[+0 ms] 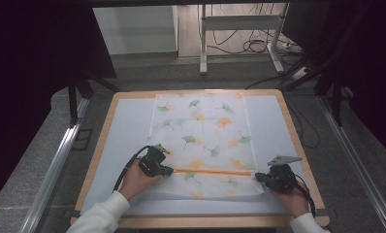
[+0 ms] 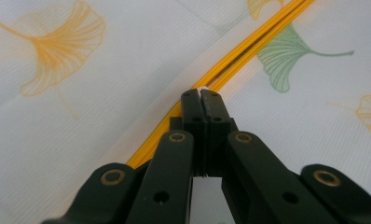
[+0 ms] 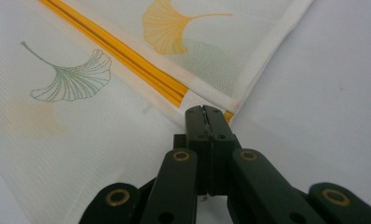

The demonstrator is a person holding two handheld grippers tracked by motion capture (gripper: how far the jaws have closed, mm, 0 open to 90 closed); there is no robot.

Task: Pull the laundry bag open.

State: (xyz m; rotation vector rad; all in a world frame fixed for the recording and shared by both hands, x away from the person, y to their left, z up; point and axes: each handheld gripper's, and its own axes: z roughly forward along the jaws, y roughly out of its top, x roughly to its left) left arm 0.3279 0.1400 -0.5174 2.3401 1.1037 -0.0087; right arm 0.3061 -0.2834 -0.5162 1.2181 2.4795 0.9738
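The person wears white long sleeves [image 1: 101,213] with ribbed cuffs. Each hand carries a black gripper. The left gripper [image 1: 169,170] trails a black cable [image 1: 128,167], and the right gripper [image 1: 259,176] bears a grey 3-cornered plate [image 1: 283,159] on top and trails its own cable. In both gripper views, the 2 matte black jaws hinge on linkage arms fixed by brass-ringed pivots [image 2: 176,137].

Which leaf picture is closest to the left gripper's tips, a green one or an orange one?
The green leaf, just beside the orange zipper past the left gripper.
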